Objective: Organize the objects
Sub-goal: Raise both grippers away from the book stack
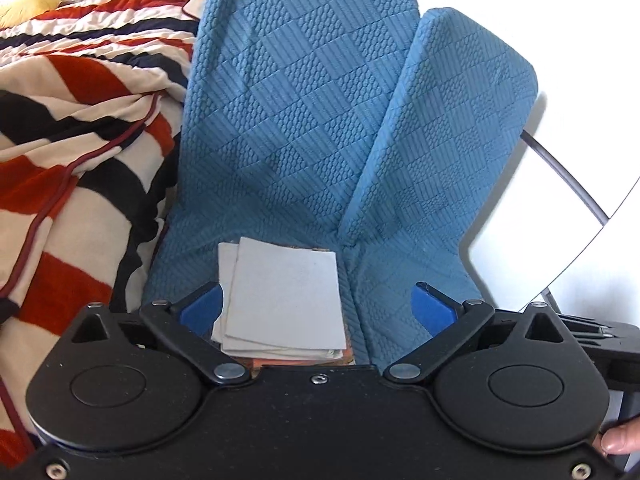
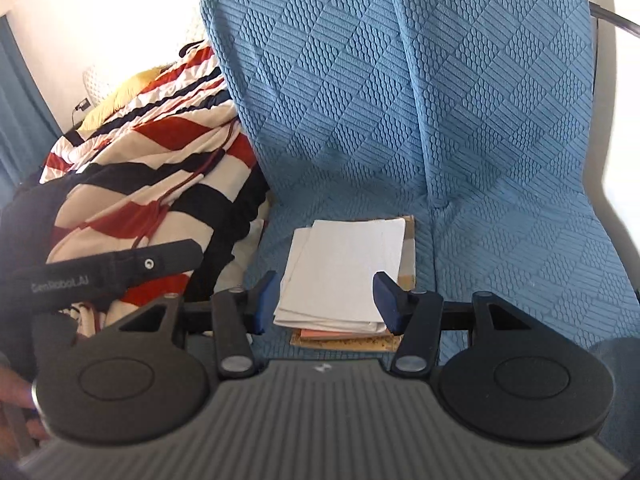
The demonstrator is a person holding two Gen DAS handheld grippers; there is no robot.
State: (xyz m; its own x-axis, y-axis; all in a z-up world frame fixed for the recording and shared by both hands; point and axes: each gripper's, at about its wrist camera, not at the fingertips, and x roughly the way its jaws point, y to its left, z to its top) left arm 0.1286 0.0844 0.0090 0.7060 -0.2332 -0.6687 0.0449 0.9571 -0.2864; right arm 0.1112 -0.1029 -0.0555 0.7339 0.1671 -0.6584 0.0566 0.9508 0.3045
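Fingers (image 1: 202, 306) of the left gripper (image 1: 316, 308) spread wide, right gripper (image 2: 326, 300) half-spread, both empty above the paper stack (image 2: 344, 272) on the blue sofa seat (image 2: 500, 280) near the striped blanket (image 2: 160, 184): light, floppy, slippery sheets over stiffer cardboard, so pinch the whole stack at its near edge.

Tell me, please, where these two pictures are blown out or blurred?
Left wrist view: the white surface at right is overexposed, while the papers stay sharp. Right wrist view: the wall at upper left is washed out, and the frame's bottom edge is smeared.
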